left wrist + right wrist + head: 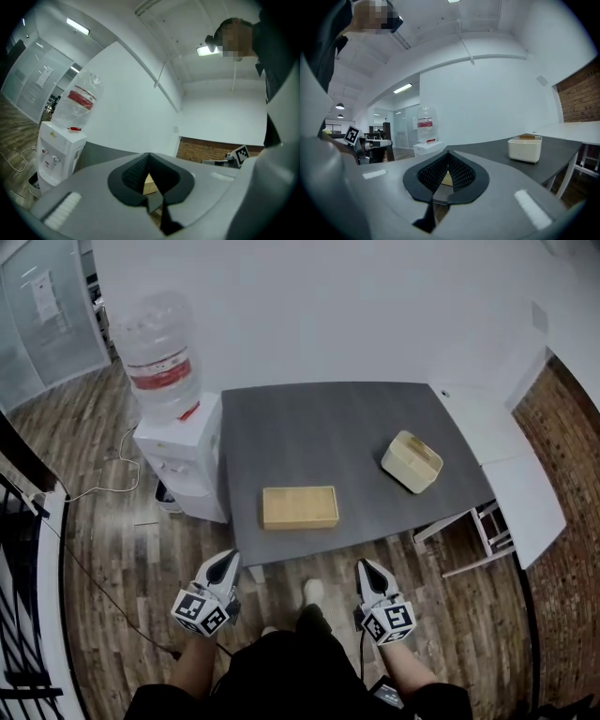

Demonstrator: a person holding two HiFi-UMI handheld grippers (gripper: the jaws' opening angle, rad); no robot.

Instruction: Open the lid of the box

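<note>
Wooden box (300, 507) lies flat and closed on the grey table (319, 423), ahead of both pairs of jaws and well apart from them. It shows through the gap behind the tips in each gripper view. Since both point at it, I take the wooden box for the one to open. A white box (412, 461) with a wood-coloured top stands further ahead and to the right of the right jaws, so which one is meant is not certain.

The left gripper (223, 563) and the right gripper (366, 570) both have their jaws closed tip to tip, with nothing between them. They hang short of the table edge, over the floor. The step in hand looks like the approach, and no lid is touched yet.

The next move calls for reaching in over the near edge, parting one pair of jaws, and finding the lid's rim while the other steadies the base.

A water cooler (178, 442) stands beyond the left jaws, beside the table. A white desk (511, 465) and a brick wall (567, 456) lie far right, with plank floor (112, 549) beneath.
</note>
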